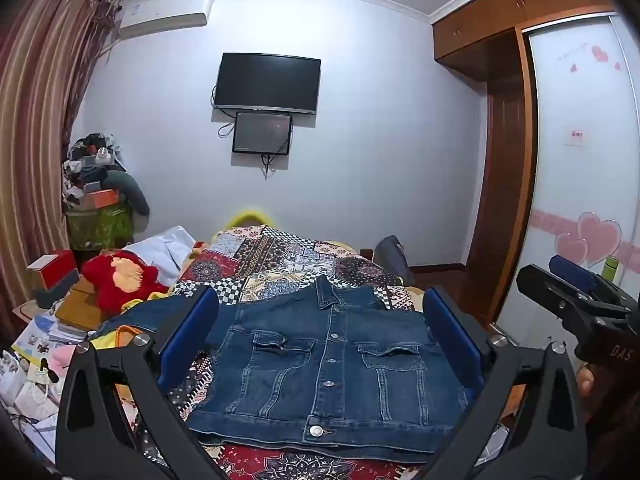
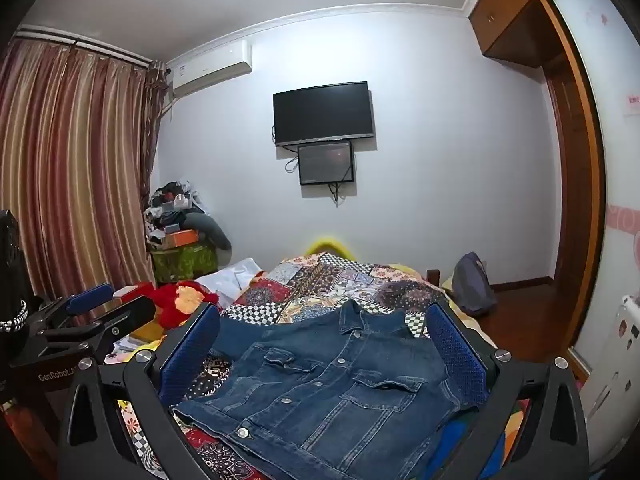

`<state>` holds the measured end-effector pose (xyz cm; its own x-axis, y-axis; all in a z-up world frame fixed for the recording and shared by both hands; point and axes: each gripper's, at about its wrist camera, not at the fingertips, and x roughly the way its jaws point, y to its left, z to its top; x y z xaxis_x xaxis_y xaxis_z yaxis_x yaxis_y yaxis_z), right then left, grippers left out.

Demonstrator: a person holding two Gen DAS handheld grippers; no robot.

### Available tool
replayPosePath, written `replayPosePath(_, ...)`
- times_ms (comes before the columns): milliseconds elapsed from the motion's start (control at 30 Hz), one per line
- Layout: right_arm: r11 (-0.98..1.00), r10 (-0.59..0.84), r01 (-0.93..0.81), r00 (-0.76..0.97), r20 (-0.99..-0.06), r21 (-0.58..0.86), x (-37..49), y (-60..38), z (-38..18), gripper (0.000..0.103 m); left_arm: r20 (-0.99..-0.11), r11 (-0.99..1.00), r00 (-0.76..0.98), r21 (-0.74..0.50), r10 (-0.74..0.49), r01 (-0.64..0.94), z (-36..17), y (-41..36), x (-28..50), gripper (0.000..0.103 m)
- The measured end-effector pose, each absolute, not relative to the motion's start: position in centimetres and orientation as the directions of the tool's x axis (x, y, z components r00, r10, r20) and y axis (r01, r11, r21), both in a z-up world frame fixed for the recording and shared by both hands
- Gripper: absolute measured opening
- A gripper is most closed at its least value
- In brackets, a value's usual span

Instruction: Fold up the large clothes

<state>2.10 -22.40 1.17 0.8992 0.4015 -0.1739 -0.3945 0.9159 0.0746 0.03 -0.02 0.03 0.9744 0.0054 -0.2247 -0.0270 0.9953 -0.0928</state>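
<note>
Both tongs [image 1: 320,320] [image 2: 322,328] gape wide, empty, above the denim jacket [image 1: 328,368] on the bed [image 1: 280,256].

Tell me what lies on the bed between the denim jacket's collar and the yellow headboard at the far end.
Only the patchwork quilt covers that stretch between the denim jacket and the yellow headboard; nothing else rests there. Both wrist views show it.

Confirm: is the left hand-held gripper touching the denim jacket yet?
Apart. The right wrist view shows the left hand-held gripper open in the air, left of the denim jacket.
</note>
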Motion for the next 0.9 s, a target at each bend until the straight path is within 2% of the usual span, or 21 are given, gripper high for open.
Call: replayPosePath(900, 0.916, 0.400, -0.388, 0.897, -0.190, 0.098, 2.9, -22.6, 1.2, 0.103, -0.202, 0.996, 0.979, -0.083, 0.009, -0.027, 0.3, -0.3, -0.5, 0.103)
